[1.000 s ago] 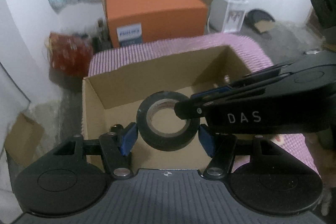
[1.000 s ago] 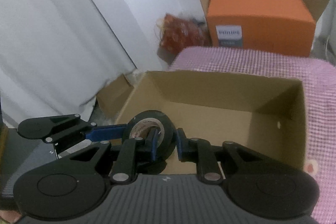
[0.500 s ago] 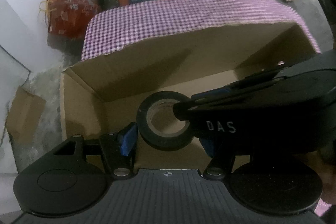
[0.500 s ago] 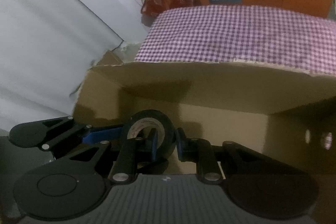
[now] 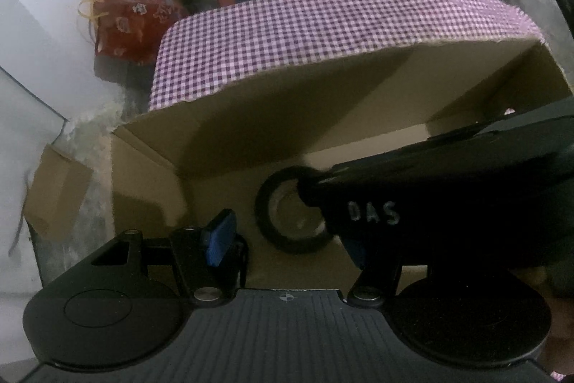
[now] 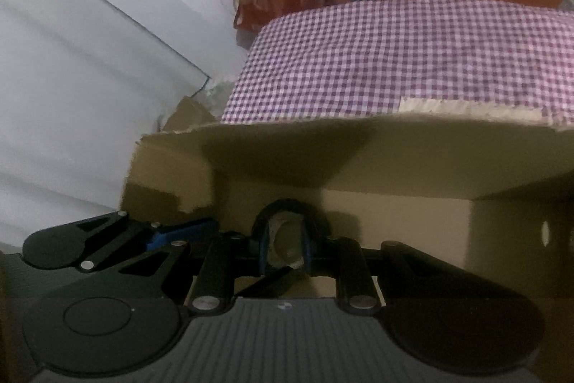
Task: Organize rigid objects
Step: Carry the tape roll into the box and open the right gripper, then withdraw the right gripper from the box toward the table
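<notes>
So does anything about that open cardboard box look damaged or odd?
Yes. The cardboard box's far wall has a ragged, torn top edge, and a strip of its paper skin is peeled pale at the rim. Nothing else stands out.

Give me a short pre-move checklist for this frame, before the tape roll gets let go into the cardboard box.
1. Right gripper clamped on the black tape roll: ok, its fingers pinch the roll's wall.
2. Left gripper clear of the roll: ok on the visible side, a gap shows beside its blue pad; the other pad is hidden behind the right gripper.
3. Roll inside the cardboard box: ok, it sits below the rim with the walls around it.
4. Roll resting on the box floor: cannot tell.
5. Floor under the roll free of other items: ok where visible.
</notes>
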The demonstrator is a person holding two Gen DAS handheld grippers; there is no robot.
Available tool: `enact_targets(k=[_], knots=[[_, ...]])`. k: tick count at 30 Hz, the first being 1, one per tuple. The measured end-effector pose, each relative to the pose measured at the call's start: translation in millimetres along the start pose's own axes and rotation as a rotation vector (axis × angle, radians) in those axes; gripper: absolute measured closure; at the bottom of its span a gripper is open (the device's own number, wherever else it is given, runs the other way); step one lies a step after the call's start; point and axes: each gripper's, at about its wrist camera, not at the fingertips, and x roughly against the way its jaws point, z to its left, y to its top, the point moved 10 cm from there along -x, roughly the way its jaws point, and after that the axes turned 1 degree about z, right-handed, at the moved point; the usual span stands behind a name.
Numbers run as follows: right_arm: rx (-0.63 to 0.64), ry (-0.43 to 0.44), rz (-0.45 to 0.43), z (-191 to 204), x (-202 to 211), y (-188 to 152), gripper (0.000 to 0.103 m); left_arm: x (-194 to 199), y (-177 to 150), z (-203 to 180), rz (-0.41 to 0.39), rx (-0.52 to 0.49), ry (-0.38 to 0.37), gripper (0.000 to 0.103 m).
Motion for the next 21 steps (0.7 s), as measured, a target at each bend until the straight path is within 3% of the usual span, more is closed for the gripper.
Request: enact_targets(k=[6,12,21], knots=[[-0.013,0.067,-0.056,11.7,35.9,-4.9,0.082,28.6,-7.4,1.2,-0.047,0.011,-0.016,0.040],[0.010,0.143,-0.149,28.9,96.6,-28.9,0.082,77.9,-24.4,-0.1,-0.141,0.018,-0.058,0.040],[0.138,0.194,-0.329,54.4,191.4,-115.4,0.081,163.9,-76.4,-11.6,-0.331,-0.008,-0.121,0.040]])
